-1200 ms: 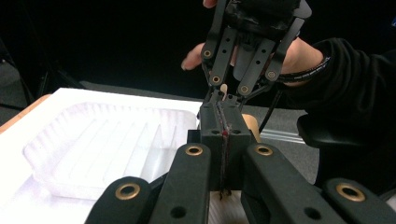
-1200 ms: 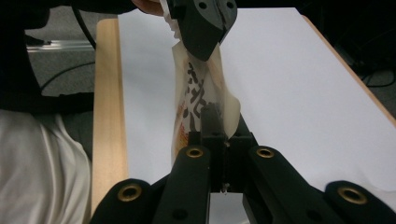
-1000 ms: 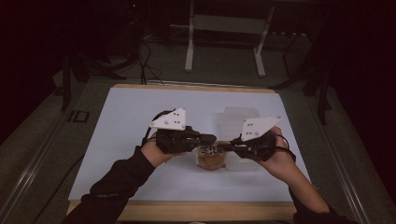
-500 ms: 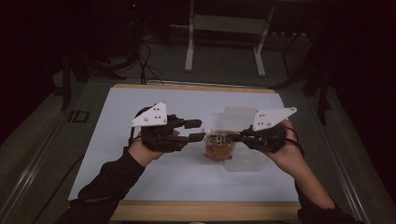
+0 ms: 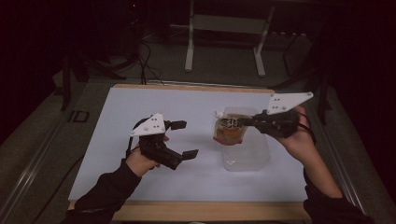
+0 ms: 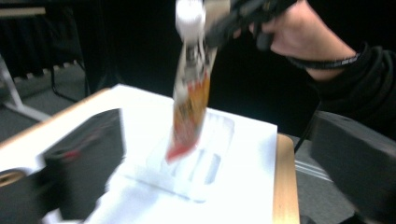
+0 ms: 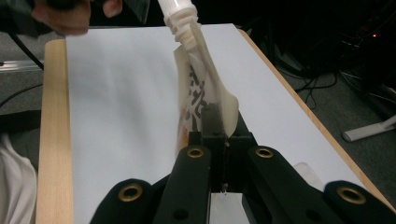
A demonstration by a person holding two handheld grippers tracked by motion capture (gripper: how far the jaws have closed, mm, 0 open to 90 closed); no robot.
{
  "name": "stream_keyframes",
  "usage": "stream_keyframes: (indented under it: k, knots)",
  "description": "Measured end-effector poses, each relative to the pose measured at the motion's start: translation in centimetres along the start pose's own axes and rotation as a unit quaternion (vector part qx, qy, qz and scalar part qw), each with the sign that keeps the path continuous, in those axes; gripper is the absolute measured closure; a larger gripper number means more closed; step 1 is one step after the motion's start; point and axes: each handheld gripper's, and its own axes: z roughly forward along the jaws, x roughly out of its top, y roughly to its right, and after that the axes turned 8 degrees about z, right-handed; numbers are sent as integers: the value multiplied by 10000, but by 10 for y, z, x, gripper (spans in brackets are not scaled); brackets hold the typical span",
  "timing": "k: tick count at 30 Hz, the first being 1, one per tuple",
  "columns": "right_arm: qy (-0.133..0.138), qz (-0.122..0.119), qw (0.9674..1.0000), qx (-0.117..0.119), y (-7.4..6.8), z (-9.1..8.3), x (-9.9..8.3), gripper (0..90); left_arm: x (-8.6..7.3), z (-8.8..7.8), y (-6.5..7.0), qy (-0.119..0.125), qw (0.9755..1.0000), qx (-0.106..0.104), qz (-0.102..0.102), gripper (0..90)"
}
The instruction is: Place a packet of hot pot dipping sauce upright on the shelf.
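Pouch: a spouted drink pouch (image 5: 229,130) with a white cap, hanging in the air above the clear plastic container (image 5: 246,151).
Right gripper (image 5: 248,122): my jaws pinch the pouch's edge.
Left gripper (image 5: 184,138): my jaws spread wide, holding nothing, well left of the pouch.
Tabletop (image 5: 140,100): white.

A pouch (image 5: 229,130) hangs above the container (image 5: 246,154), right of the left gripper (image 5: 183,139).

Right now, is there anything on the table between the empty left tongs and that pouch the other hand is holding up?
Nothing: in the high view, bare white table separates the open left tongs from the pouch.
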Motion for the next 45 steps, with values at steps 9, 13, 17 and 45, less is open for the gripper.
stream_keyframes:
  k: [9,13,17,45]
  knots:
    - [-41,93,9999,-48,28,-5,-5,900,-26,0,0,-31,9996,-151,-247,15]
    - [-63,109,9999,-29,34,-5,-8,900,-40,-3,-1,-112,9991,-115,-400,15]
    - [-100,184,9998,15,49,-4,-19,900,-57,-6,-1,-287,9984,-36,-477,15]
    - [-885,239,9958,4,83,30,-44,900,-92,-7,-5,-414,9952,21,-884,15]
